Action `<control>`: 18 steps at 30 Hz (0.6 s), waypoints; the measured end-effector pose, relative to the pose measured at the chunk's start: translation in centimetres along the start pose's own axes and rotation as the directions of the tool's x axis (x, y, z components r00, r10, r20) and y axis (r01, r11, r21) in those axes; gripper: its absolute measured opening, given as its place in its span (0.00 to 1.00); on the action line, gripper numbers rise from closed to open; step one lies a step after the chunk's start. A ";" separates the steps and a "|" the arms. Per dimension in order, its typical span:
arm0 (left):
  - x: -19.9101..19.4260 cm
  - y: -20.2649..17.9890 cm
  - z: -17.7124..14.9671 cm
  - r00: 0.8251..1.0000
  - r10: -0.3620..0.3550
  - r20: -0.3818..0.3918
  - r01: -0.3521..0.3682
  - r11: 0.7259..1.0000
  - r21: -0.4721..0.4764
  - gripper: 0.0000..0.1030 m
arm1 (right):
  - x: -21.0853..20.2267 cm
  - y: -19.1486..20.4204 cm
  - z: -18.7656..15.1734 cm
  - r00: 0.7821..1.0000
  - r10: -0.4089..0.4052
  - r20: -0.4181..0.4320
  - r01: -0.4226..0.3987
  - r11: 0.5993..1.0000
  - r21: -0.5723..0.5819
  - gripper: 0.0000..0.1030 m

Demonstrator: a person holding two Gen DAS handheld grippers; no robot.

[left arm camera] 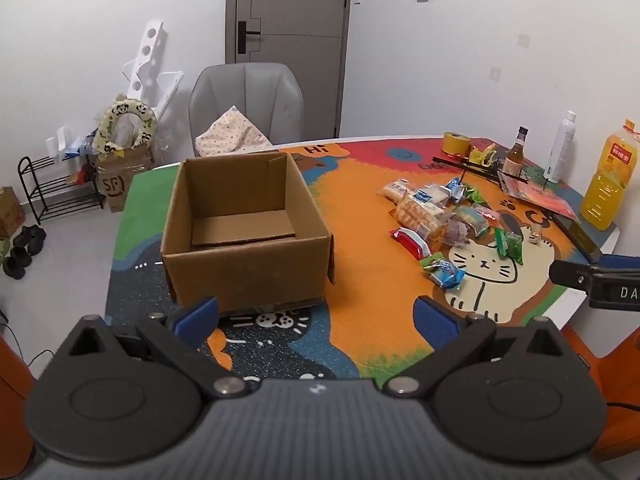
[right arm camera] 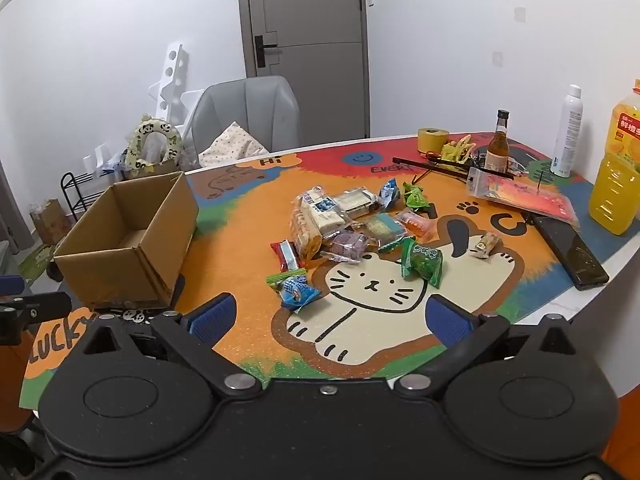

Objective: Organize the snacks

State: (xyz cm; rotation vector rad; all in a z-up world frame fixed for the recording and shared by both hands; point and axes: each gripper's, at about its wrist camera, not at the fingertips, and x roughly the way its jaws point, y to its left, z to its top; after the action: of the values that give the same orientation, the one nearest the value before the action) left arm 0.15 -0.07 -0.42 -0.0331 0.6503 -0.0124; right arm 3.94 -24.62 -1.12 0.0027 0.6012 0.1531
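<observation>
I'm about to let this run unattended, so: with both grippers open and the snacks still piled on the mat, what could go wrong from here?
1. The snack pile is overlapped and crinkly; the right gripper may pinch two packets or slip off one.
2. The cardboard box looks light and unsecured; a bump from the left gripper could shove it.
3. The brown bottle and juice jug stand behind the pile; overreaching might topple them.

Right tool (right arm camera: 326, 318) wide open, nothing between its blue pads, tilted down over the worktop (right arm camera: 240, 248). Pile of snacks (right arm camera: 352, 228) lies ahead on the cat mat. Cardboard box (right arm camera: 128, 240) open, well left of pile. Juice bottle (right arm camera: 616, 164) and phone (right arm camera: 568, 250) far right. Grey chair (right arm camera: 246, 112) behind.
</observation>
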 end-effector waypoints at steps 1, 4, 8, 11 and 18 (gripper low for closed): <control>0.0 -0.1 0.0 1.000 0.004 0.001 -0.004 1.000 0.004 1.00 | -0.1 0.0 0.0 1.000 -0.001 0.002 0.001 1.000 -0.001 1.00; 0.0 0.0 -0.1 1.000 0.009 0.009 -0.009 1.000 0.003 1.00 | -0.1 -0.3 0.1 1.000 0.004 -0.001 -0.004 1.000 0.008 1.00; 0.0 0.0 -0.2 0.999 0.046 0.026 -0.046 0.999 0.017 1.00 | 0.1 -0.3 0.2 1.000 -0.005 -0.002 0.005 1.000 0.011 1.00; 0.0 0.3 -0.2 0.999 0.030 0.018 -0.030 1.000 0.007 1.00 | 0.1 -0.5 0.2 1.000 0.004 -0.008 -0.004 1.000 0.020 1.00; 0.1 0.3 -0.2 0.999 0.034 0.020 -0.035 0.999 0.010 1.00 | 0.1 -0.4 -0.1 1.000 0.004 -0.010 -0.003 1.000 0.021 1.00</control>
State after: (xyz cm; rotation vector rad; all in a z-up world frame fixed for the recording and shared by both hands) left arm 0.09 0.22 -0.68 -0.0119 0.6305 0.0177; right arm 4.03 -25.01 -1.26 0.0232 0.6133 0.1502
